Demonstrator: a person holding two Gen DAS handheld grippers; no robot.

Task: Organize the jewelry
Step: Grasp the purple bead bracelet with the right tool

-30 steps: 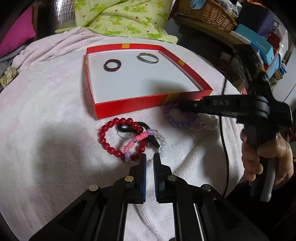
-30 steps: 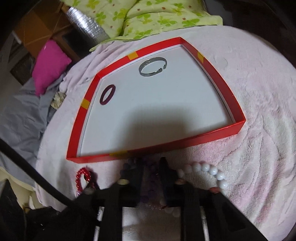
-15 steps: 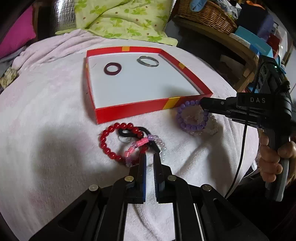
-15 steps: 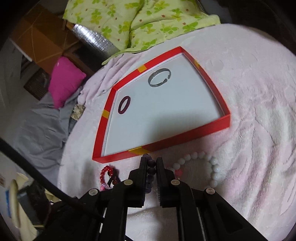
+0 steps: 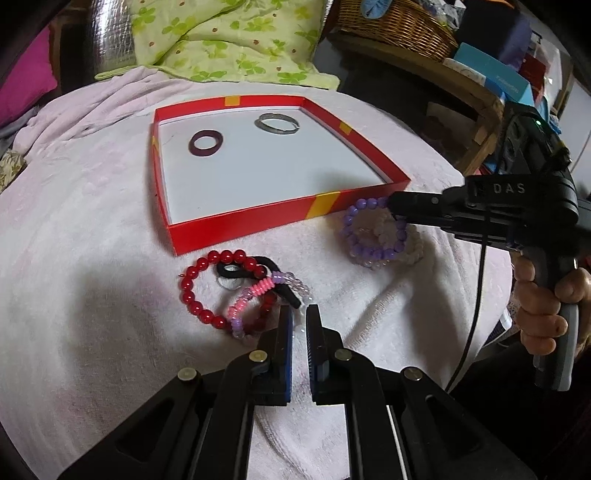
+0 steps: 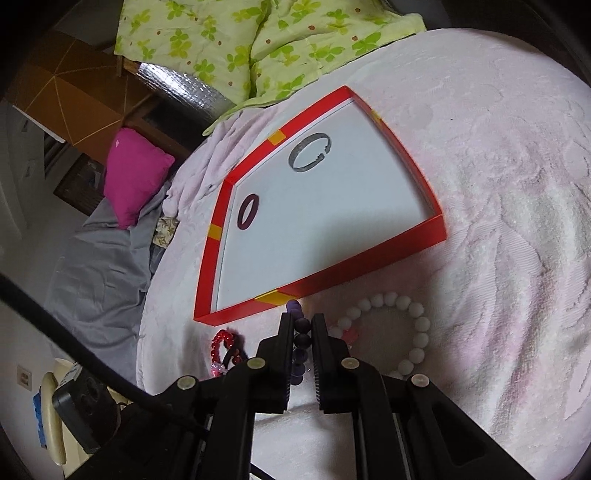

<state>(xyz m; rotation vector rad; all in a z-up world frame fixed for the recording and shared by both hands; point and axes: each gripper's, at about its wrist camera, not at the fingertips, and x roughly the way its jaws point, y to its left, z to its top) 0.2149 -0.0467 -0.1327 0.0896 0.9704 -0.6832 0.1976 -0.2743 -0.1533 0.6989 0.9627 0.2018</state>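
A red tray (image 5: 236, 225) with a white floor holds a dark red ring (image 5: 205, 142) and a silver bangle (image 5: 277, 123). My right gripper (image 6: 303, 320) is shut on a purple bead bracelet (image 6: 300, 332), held just above the pink towel by the tray's near right corner; in the left wrist view the bracelet (image 5: 369, 251) hangs from that gripper (image 5: 393, 203). A white bead bracelet (image 6: 413, 332) lies under it. My left gripper (image 5: 299, 314) is nearly shut and empty, beside a pile with a red bead bracelet (image 5: 195, 295), black hair tie (image 5: 255, 271) and pink bracelet (image 5: 255, 291).
A pink towel (image 5: 92, 258) covers the round table. Green floral bedding (image 5: 221, 37) lies behind the tray. A wicker basket (image 5: 395, 29) and boxes stand at the back right. A magenta cushion (image 6: 135, 177) sits off the table's left side.
My right gripper has closed on the purple bracelet and lifted it off the towel, pulling back to the right. My left gripper has stayed by the pile.
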